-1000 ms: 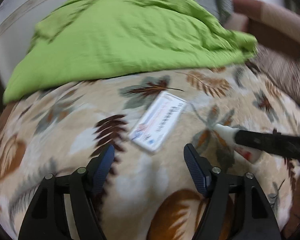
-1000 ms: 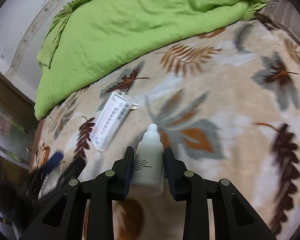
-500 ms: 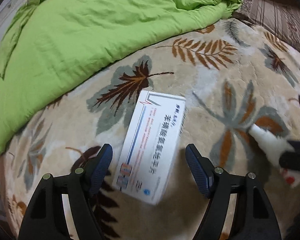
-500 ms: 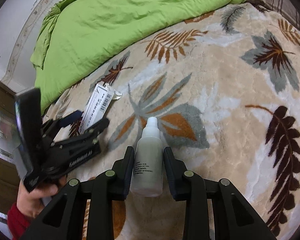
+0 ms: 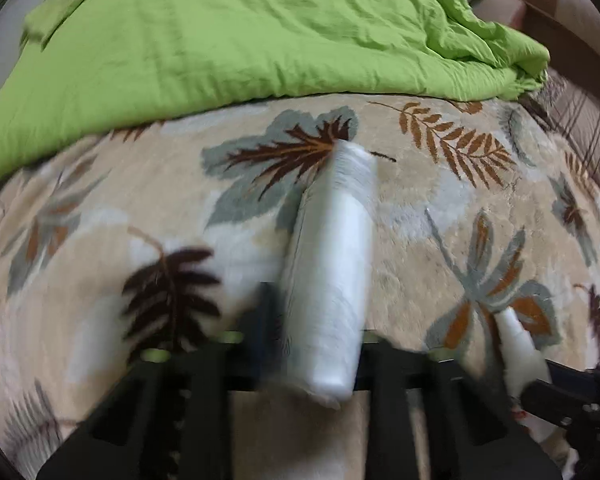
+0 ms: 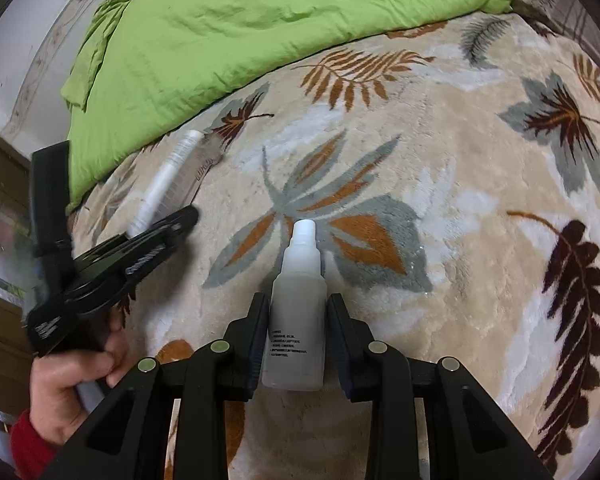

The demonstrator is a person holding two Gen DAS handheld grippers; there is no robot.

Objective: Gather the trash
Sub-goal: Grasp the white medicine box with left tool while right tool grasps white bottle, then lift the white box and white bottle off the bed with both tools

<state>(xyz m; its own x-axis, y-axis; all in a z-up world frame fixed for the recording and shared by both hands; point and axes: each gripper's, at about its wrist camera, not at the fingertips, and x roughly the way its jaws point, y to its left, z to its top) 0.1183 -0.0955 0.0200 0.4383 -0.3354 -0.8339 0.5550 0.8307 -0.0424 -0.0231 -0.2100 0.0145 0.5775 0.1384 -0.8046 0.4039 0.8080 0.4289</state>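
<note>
Left wrist view: a white medicine carton [image 5: 332, 272] is pinched by the left gripper [image 5: 320, 344], a dropper bottle [image 6: 298, 312] by the right gripper [image 6: 298, 340].

Both pickups look made, the trash clamped just above the plush leaf-print blanket [image 6: 440, 200]. The flat cardboard carton is seen edge-on, blurred, pointing far toward the rumpled green quilt [image 5: 240, 32]. The smooth, translucent plastic bottle is squeezed at its body, white nozzle outward. Next, a lift and a carry to a bin are called for; none is seen.
</note>
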